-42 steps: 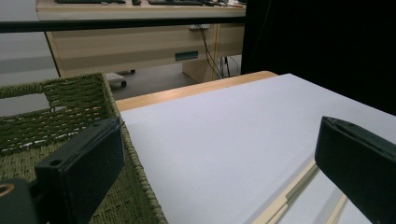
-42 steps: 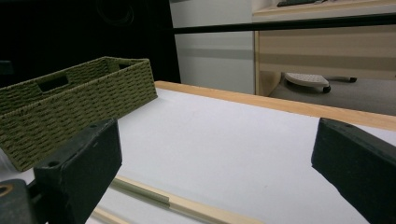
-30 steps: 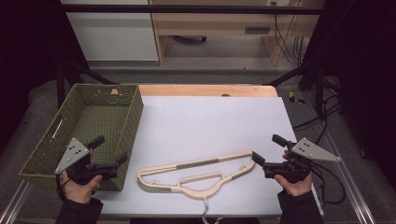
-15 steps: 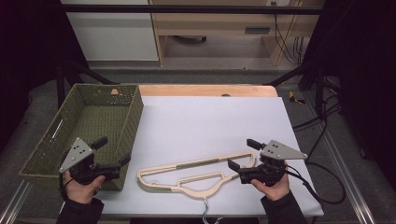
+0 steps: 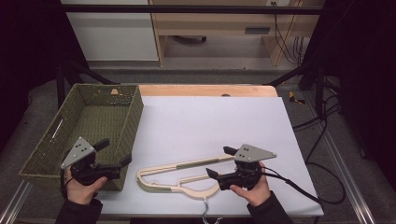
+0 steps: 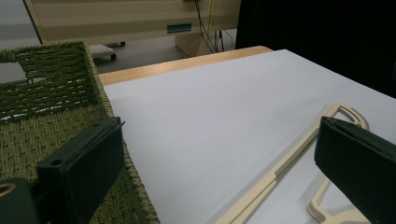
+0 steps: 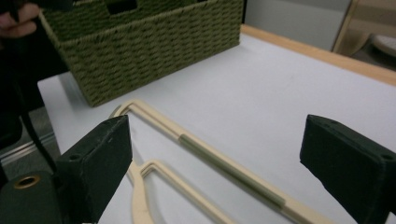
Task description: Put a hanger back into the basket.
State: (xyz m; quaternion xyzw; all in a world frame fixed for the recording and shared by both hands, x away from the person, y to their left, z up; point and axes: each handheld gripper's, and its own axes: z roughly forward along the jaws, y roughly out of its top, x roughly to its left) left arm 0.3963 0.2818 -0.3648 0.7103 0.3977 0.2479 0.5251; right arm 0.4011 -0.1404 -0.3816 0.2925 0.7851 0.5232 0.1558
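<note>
- High view: I have my right gripper [image 5: 223,164] over the cream hanger [image 5: 184,176], which lies flat on the white table [image 5: 210,121] near the front edge, its metal hook [image 5: 207,211] hanging past that edge. My left gripper [image 5: 114,162] sits by the near right corner of the woven green basket [image 5: 28,163], spread and holding nothing.
- High view: the right jaws have just been closing a little, yet they stand wide, with the hanger below them and not gripped. To do this well I would come down squarely over 1 bar, upper jaw on 1 side and lower jaw on the other, and only then squeeze.
- Left gripper view: the left gripper [image 6: 219,163] is spread, 1 jaw over the basket [image 6: 51,93] rim and the other over the hanger [image 6: 280,172]. Nothing lies between the pads.
- Right gripper view: the right gripper [image 7: 219,163] is spread wide across the long bar of the hanger [image 7: 233,175], with its green sleeve [image 7: 231,172] centred between the jaws. I judge that sleeve the best place to pinch, being grippy and near the balance point; a bite off to 1 end would let the hanger swing.
- Containers: the basket [image 7: 154,42] stands just left of the hanger; the part of its floor that I can see holds nothing.
</note>
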